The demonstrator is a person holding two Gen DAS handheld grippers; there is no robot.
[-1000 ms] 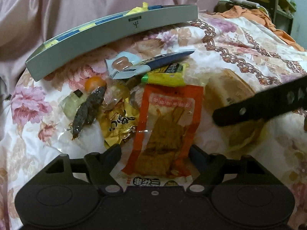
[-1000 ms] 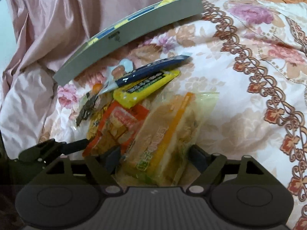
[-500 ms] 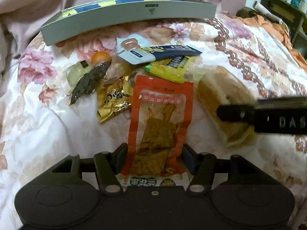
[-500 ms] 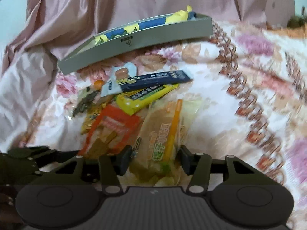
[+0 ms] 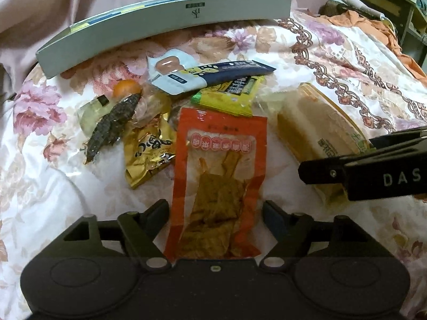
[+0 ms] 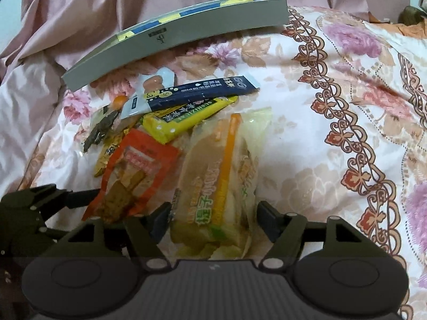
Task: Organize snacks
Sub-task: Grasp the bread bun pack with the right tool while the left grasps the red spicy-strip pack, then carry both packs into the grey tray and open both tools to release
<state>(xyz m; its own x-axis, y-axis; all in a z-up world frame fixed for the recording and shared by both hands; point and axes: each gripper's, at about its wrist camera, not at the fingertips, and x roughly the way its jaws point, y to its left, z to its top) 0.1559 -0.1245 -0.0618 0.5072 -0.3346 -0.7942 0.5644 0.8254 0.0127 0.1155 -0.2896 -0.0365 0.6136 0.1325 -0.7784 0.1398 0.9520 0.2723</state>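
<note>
1. Left wrist view: the left gripper (image 5: 215, 209) stands with its jaws wide apart, straddling the lower end of the orange-red tofu packet (image 5: 218, 176). Neither pad appears to touch the film; nothing is held.
2. Right wrist view: the right gripper (image 6: 213, 210) is likewise spread wide, either side of the bread packet (image 6: 217, 184), with clear gaps on both flanks. Nothing is held.
3. Location: both packets lie flat on the floral quilt (image 5: 333, 61), at the near edge of a loose heap of snacks. The grey box (image 5: 165, 24) rests beyond the heap, near the pink bedding.
4. Risk, slip: both wrappers are glossy film. Closing on film alone may let a packet slide out on lifting.
5. Risk, crush: the bread looks soft; a hard squeeze would likely deform it.
6. Risk, snag: the yellow packet (image 6: 186, 117) overlaps the tops of both targets, so lifting either could drag it along.
7. Risk, collision: the two tools work just beside each other and may foul.
</note>
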